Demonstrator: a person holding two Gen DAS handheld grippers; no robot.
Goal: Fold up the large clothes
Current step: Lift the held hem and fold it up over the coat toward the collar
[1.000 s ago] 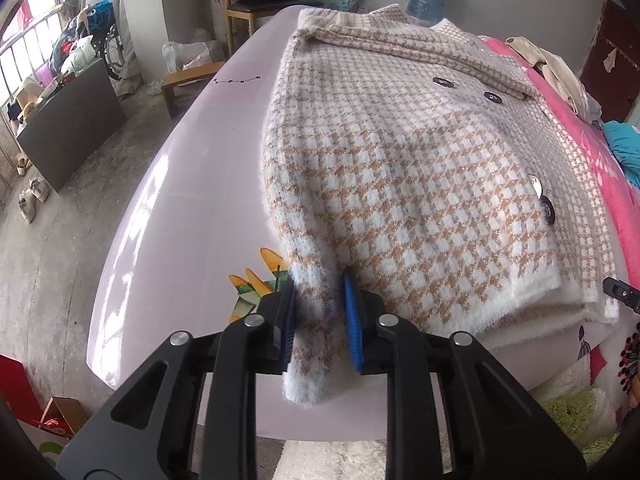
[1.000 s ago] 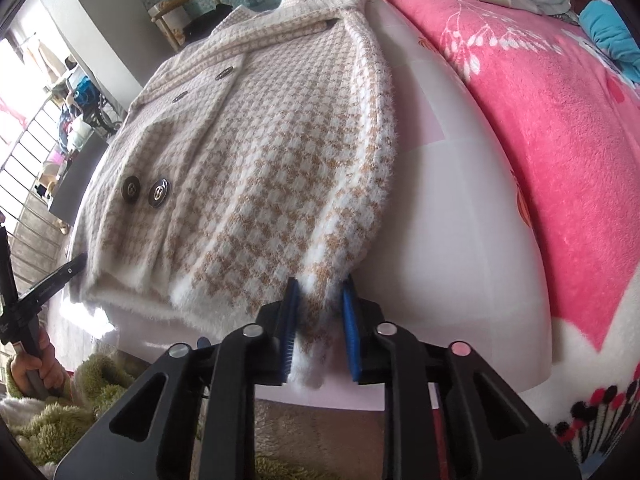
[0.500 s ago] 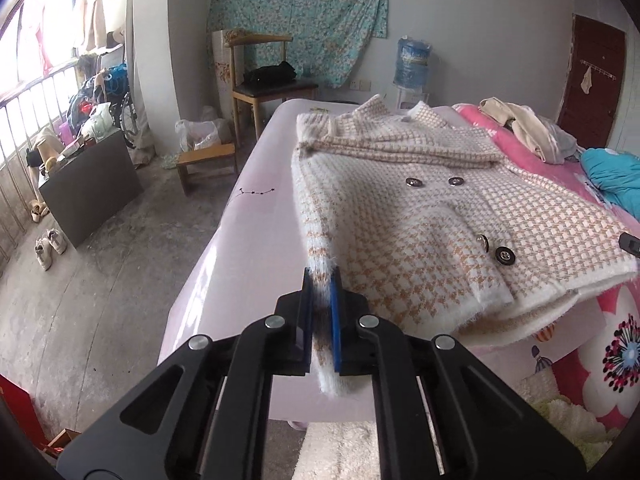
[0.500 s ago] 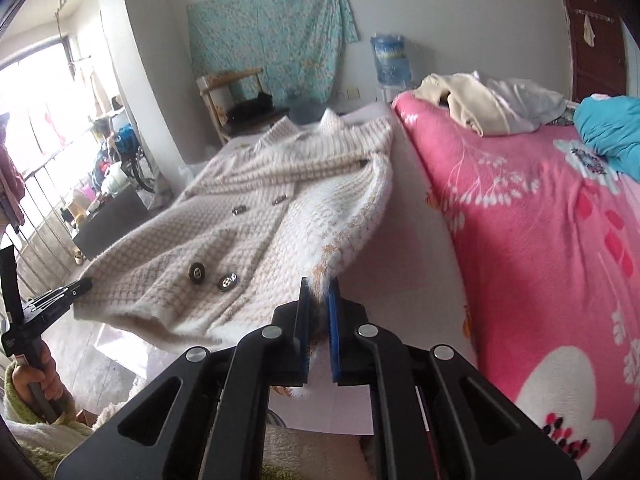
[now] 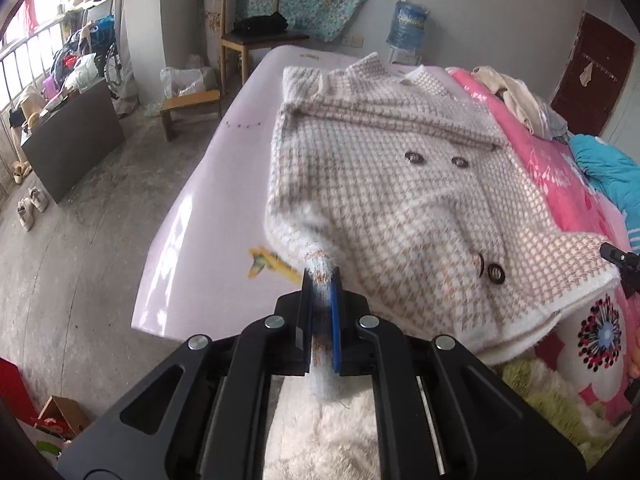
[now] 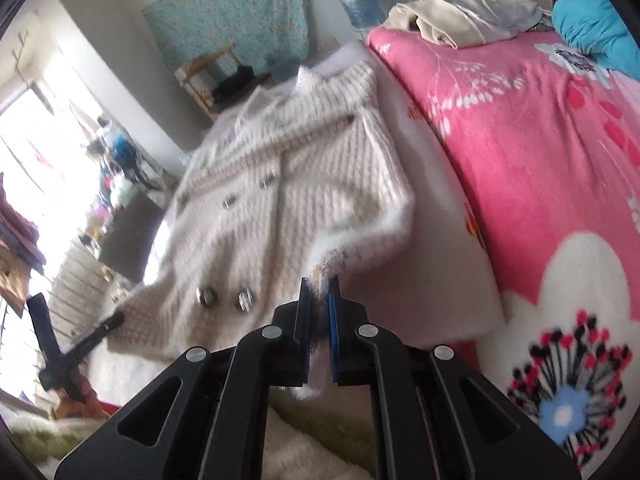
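The left gripper (image 5: 321,280) is clamped on the fuzzy hem corner of the coat (image 5: 384,184), with a tuft of white pile sticking out behind the pads. The right gripper (image 6: 319,286) is clamped the same way on the opposite hem corner of the coat (image 6: 288,184). So 2 grips, 1 at each end of the bottom edge, and both jaws are pressed tight on fabric with no gap showing.

The relation that matters: the coat stretches straight ahead of both sets of jaws. Its long axis runs from the pinched hem, nearest the jaws, out to the collar (image 5: 360,70) at the far end of the bed (image 5: 224,184). The hem is raised off the sheet at both corners and sags between them, while the upper body, with its 2 pairs of dark buttons (image 5: 436,159), lies flat on the sheet ahead.

Neither hand is nearer the collar; they sit roughly level, one on each side of the coat, and the tip of the right tool shows at the right edge of the left view. A fold along this axis would likely call for both corners to travel forward together toward the collar, kept even so the hem lands square.
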